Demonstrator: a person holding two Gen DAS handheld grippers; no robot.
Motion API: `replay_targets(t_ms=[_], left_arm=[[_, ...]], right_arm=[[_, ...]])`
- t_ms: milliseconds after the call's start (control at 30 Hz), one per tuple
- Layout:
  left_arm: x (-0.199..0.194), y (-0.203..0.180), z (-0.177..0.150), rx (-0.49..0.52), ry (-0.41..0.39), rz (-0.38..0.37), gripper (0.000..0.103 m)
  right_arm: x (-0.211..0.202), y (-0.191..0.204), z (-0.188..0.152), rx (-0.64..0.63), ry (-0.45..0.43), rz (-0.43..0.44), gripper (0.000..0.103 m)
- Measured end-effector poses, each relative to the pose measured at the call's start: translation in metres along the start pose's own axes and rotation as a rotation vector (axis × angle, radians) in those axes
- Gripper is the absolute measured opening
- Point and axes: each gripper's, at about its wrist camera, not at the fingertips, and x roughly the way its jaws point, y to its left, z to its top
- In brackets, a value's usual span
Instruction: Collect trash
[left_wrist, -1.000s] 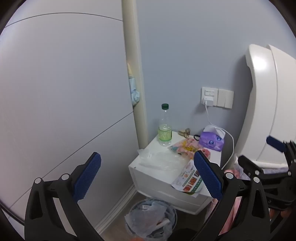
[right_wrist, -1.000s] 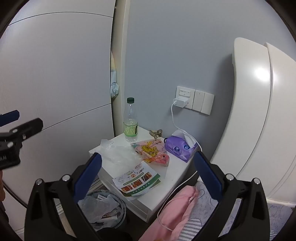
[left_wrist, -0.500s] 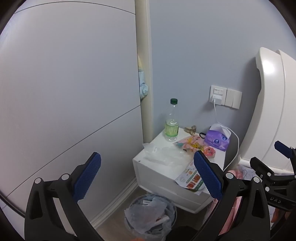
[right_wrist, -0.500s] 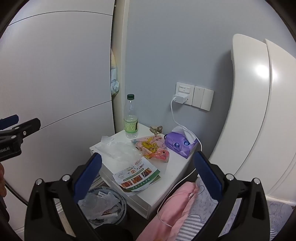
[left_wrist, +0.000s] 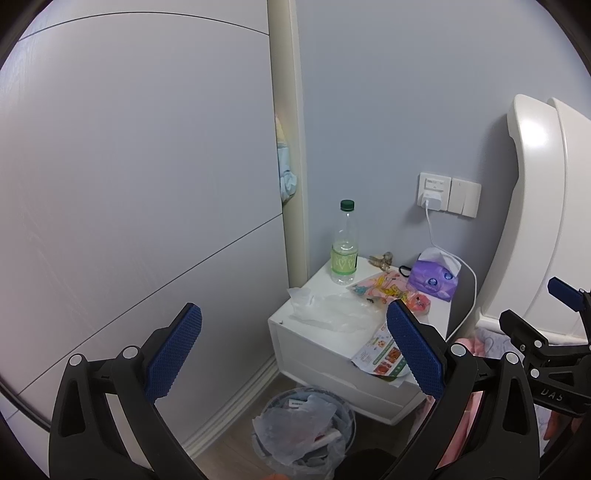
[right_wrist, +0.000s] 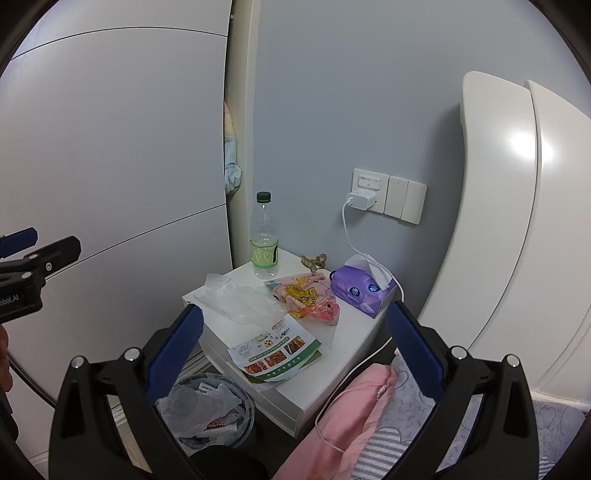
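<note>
While both grippers gape, crinkled clear bag (right_wrist: 240, 299), glossy flyer (right_wrist: 275, 349), ribbed bottle (right_wrist: 264, 240)

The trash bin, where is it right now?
The trash bin stands on the floor at lower left in the right wrist view, just left of the white nightstand and below its flyer.

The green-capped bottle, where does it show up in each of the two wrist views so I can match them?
Left wrist view: the green-capped bottle stands right of centre, at the nightstand's back corner by the pale vertical trim.
Right wrist view: the bottle stands left of centre, at the same back corner.
Shared landmark: the purple tissue pack, to the bottle's right in both.
</note>
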Motion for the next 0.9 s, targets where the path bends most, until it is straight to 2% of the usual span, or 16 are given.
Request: replay_targets(t_ms=[900], left_arm=[[-0.0032, -0.0011, 0.0009, 0.025, -0.015, -0.007, 0.097]], right_arm=[[-0.0093, -0.0081, 0.0056, -0.003, -0.023, -0.005, 0.097]])
